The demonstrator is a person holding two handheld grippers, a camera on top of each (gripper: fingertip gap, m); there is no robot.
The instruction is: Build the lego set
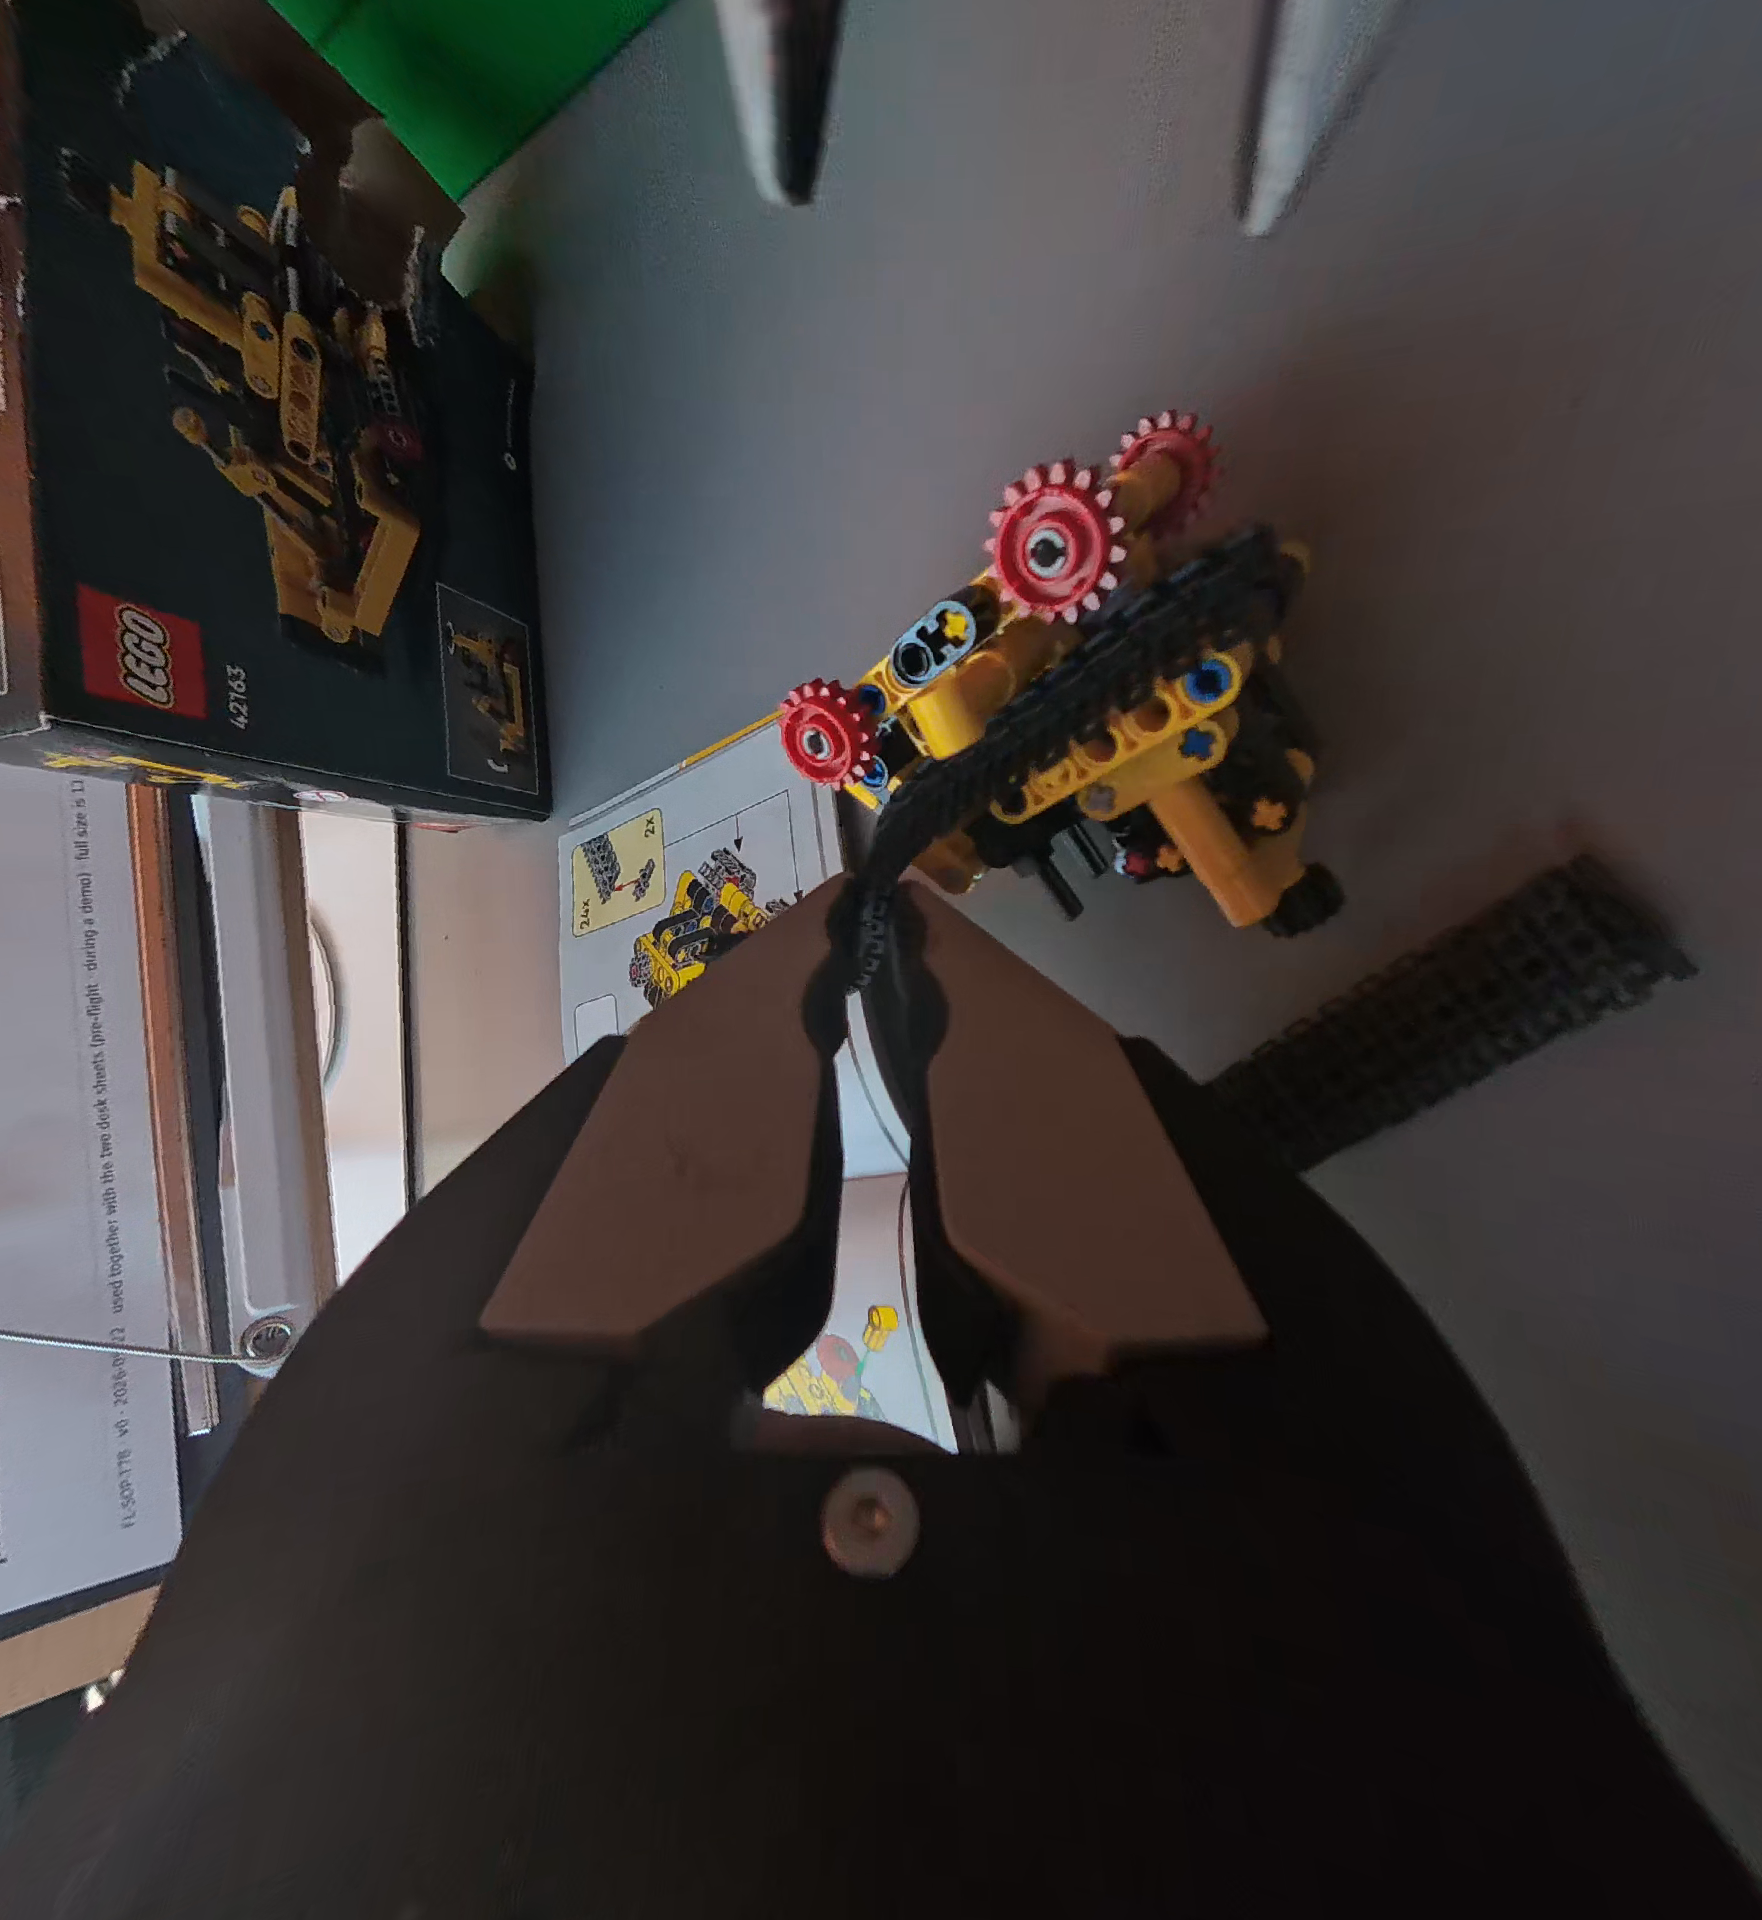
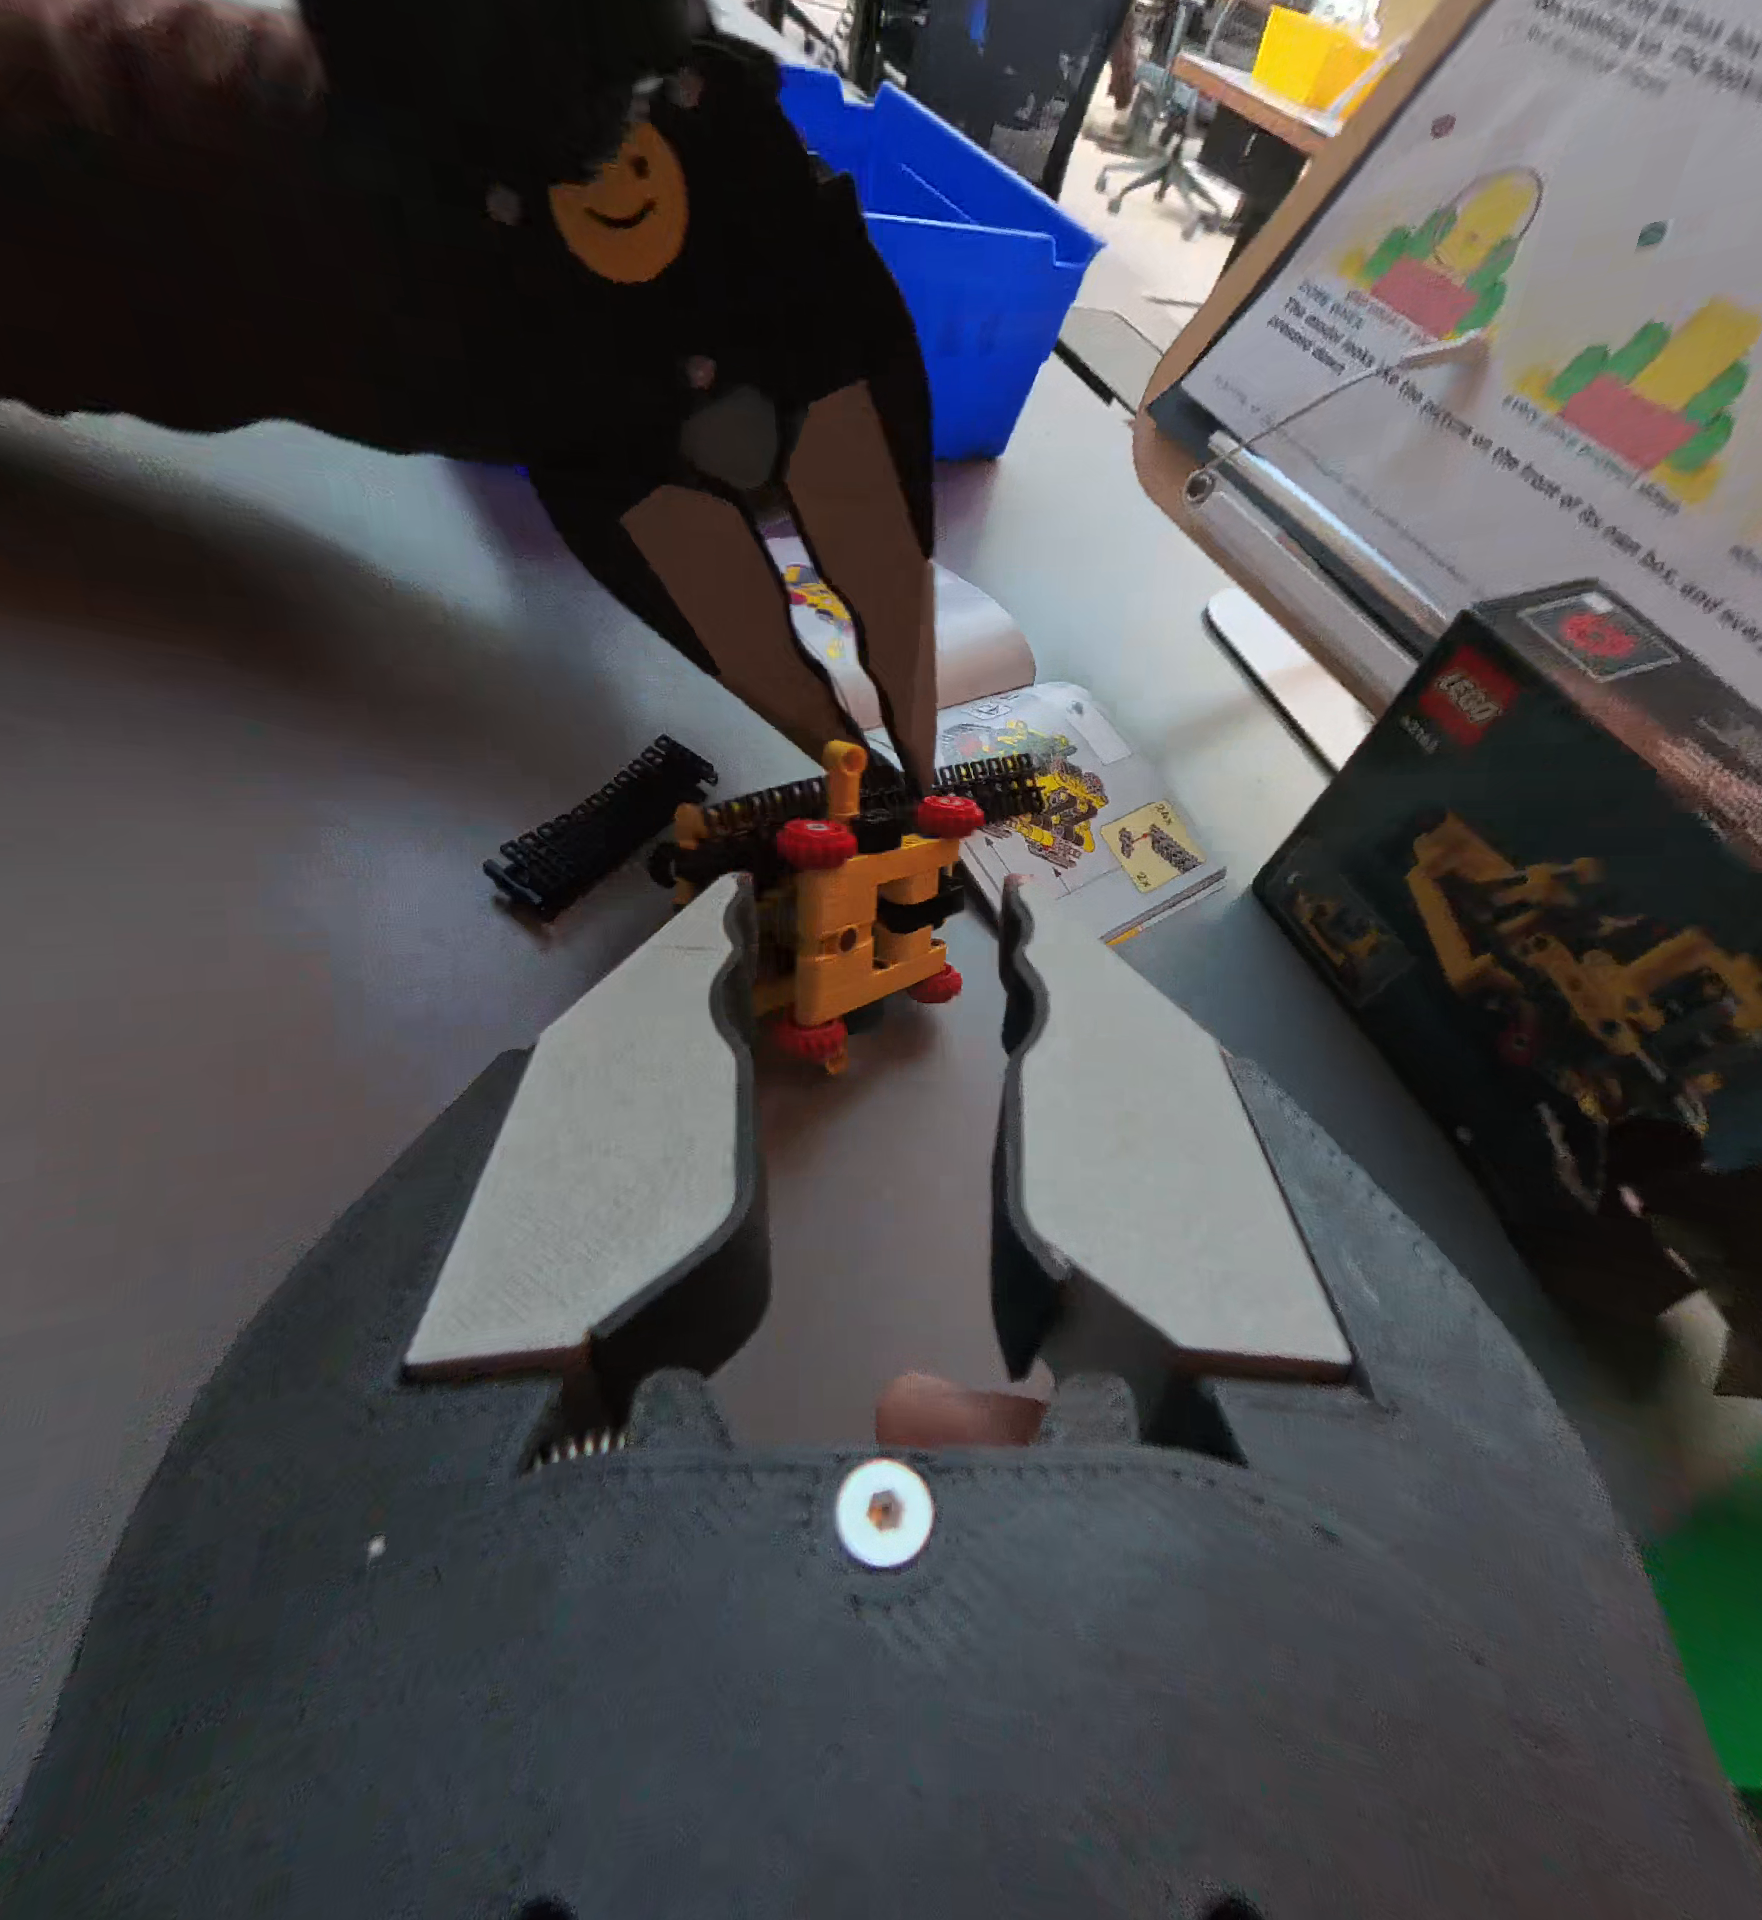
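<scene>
A yellow and black model (image 1: 1116,707) with red gears lies on its side on the grey table; it also shows in the right wrist view (image 2: 856,914). My left gripper (image 1: 872,935) is shut on one end of a black track chain (image 1: 1095,665) that drapes over the model. In the right wrist view the left gripper (image 2: 882,764) reaches down from above onto that chain (image 2: 960,795). My right gripper (image 2: 872,914) is open and empty, its fingers on either side of the model's near end. A second black track chain (image 1: 1459,1008) lies flat beside the model (image 2: 596,831).
The dark set box (image 1: 264,468) stands close by (image 2: 1583,977). An open instruction booklet (image 1: 690,883) lies under the left gripper (image 2: 1085,821). A clipboard stand with a printed sheet (image 2: 1542,343), a blue bin (image 2: 960,270) and a green block (image 1: 461,83) ring the work area. Some 9 cm of space lies between my two pairs of fingers.
</scene>
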